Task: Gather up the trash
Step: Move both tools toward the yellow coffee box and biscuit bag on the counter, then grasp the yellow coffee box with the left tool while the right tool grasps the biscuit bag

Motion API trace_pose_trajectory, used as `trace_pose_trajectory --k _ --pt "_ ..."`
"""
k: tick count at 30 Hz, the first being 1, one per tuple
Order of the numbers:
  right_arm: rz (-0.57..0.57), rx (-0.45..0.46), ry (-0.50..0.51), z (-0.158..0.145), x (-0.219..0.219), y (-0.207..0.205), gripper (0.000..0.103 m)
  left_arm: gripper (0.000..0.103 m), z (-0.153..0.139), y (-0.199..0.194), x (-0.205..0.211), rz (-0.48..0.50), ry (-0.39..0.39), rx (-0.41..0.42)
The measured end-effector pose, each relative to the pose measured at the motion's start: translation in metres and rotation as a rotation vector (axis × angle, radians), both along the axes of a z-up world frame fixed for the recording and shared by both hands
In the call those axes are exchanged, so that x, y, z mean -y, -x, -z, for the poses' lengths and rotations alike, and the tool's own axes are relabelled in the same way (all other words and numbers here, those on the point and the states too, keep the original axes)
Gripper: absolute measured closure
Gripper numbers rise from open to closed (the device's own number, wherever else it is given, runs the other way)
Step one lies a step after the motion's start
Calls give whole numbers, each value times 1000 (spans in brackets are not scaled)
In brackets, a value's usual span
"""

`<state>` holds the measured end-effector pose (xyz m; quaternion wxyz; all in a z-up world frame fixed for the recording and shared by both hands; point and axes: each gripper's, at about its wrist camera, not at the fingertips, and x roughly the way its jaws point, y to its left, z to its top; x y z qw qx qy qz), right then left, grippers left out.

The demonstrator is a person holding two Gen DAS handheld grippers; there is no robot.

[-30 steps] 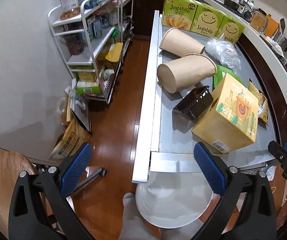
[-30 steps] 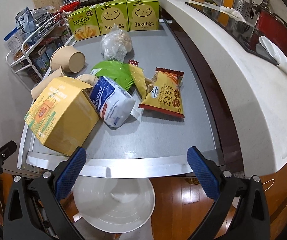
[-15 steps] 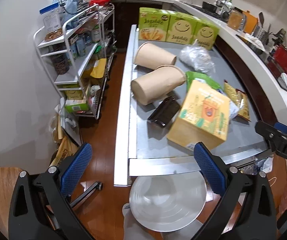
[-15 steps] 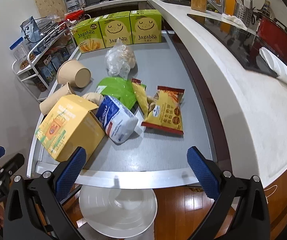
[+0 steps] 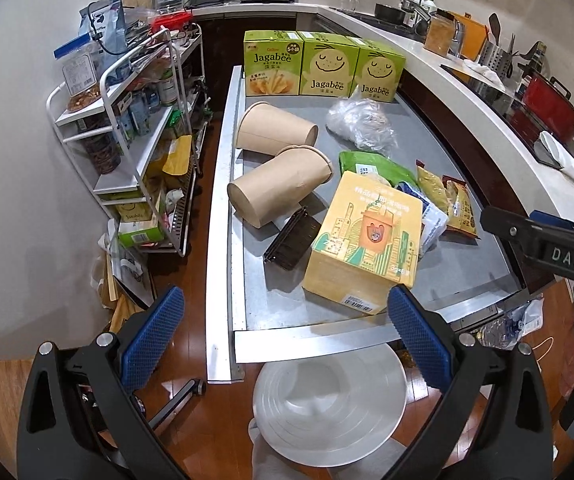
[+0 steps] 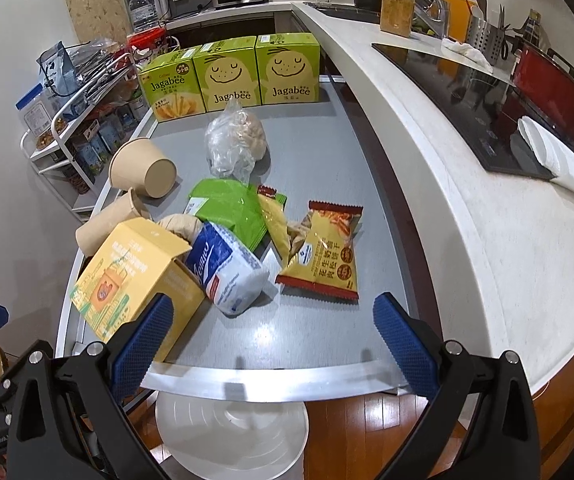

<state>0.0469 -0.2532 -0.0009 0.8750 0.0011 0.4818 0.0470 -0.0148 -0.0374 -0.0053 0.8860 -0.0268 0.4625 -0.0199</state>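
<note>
Trash lies on a grey table (image 5: 459, 268): a yellow carton (image 5: 363, 244) (image 6: 135, 280) near the front edge, two tipped paper cups (image 5: 279, 188), a black tray (image 5: 293, 238), a white-blue tissue pack (image 6: 227, 268), a green bag (image 6: 227, 208), yellow snack packets (image 6: 323, 248) and a clear plastic bag (image 6: 233, 144). A white bin (image 5: 329, 400) (image 6: 231, 432) stands on the floor below the front edge. My left gripper (image 5: 283, 336) and right gripper (image 6: 275, 340) are both open and empty, held just short of the front edge.
Three green Jagabee boxes (image 5: 319, 68) stand at the table's far end. A white wire rack (image 5: 135, 140) with goods stands left. A curved white counter (image 6: 487, 184) with a cooktop and red pot runs along the right. Wooden floor lies below.
Both grippers have risen and tilted up, so more of the table and the far kitchen shows. Nothing on the table has moved. Both stay open.
</note>
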Motion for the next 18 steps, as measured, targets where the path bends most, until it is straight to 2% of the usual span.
trace_pose_trajectory --k 1,4,9,12,18 --pt "0 -1 6 0 -1 -2 5 1 1 0 0 -3 1 -4" --pt "-8 -17 0 3 -2 -8 17 1 1 -2 0 0 6 -6" --pt "9 -51 -3 11 0 -16 21 1 0 -4 2 12 4 0" --pt "14 -64 7 16 2 -21 29 1 0 -4 4 23 3 9" --pt "31 -85 -16 20 9 -32 30 1 -3 -11 7 48 24 13"
